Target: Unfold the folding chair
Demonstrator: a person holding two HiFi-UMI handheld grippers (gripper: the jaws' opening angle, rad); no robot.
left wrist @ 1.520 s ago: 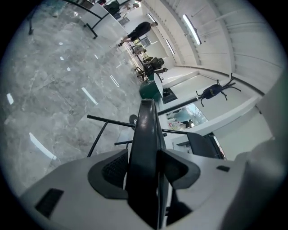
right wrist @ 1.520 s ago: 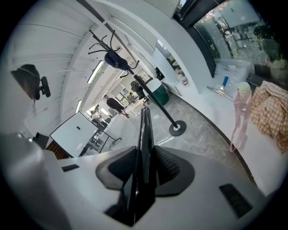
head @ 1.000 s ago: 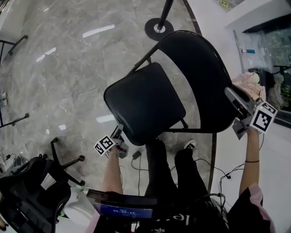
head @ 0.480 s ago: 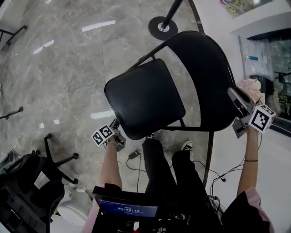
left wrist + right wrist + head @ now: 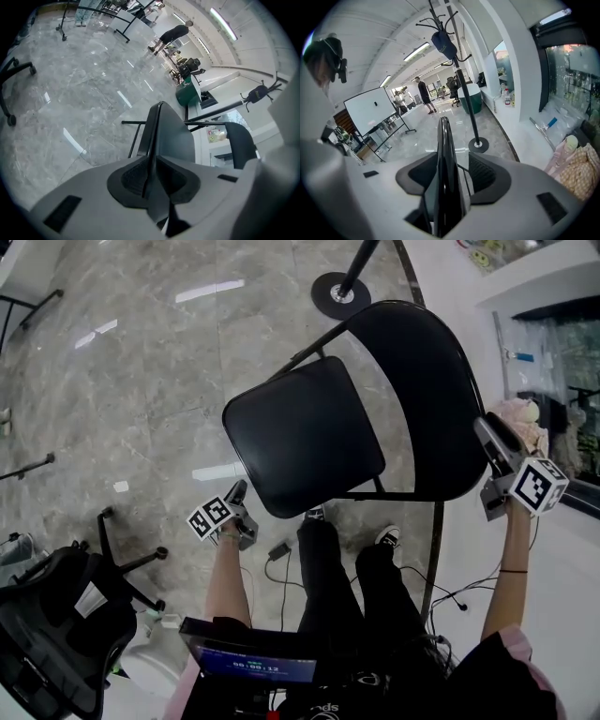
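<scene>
The black folding chair stands on the marble floor with its seat (image 5: 305,432) tilted and its curved backrest (image 5: 427,390) to the right. My left gripper (image 5: 239,495) sits at the seat's near left edge. In the left gripper view the thin seat edge (image 5: 173,136) runs between the jaws of the left gripper (image 5: 151,173), which are closing with the pads against it. My right gripper (image 5: 487,435) is at the backrest's right rim. The right gripper (image 5: 445,180) has its jaws opening, and the backrest rim (image 5: 444,140) stands between them with gaps on both sides.
A coat stand's round base (image 5: 339,289) stands just beyond the chair. A black office chair (image 5: 56,615) is at the lower left. The person's legs (image 5: 356,596) and loose cables (image 5: 279,554) are under the folding chair. A plush bundle (image 5: 520,418) lies at the right.
My left gripper has come up to the seat's near left edge and its jaws have narrowed onto it. The right gripper stays at the backrest's rim.
</scene>
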